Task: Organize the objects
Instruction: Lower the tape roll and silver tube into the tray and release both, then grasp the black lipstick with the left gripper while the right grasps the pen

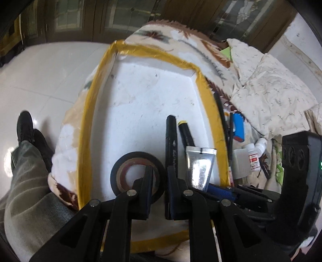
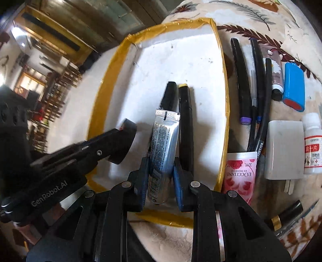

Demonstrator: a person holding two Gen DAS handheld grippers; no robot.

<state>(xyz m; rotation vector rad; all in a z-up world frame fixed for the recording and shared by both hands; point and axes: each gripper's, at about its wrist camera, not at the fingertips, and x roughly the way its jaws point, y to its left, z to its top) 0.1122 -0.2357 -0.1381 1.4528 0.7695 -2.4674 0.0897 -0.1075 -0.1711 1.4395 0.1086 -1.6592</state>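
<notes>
The left tongs (image 1: 159,179) grip a tape roll (image 1: 122,171) by its wall and the right tongs (image 2: 161,167) clamp a silver tube (image 2: 164,139), both over the near end of the tray (image 2: 108,84), beside two black markers (image 2: 186,112). Placing seems in hand; next, set both down and release. More items wait on the bed (image 2: 251,12), right of the tray.

Both wrist views look down, close, sharing the tray (image 1: 209,96).
</notes>
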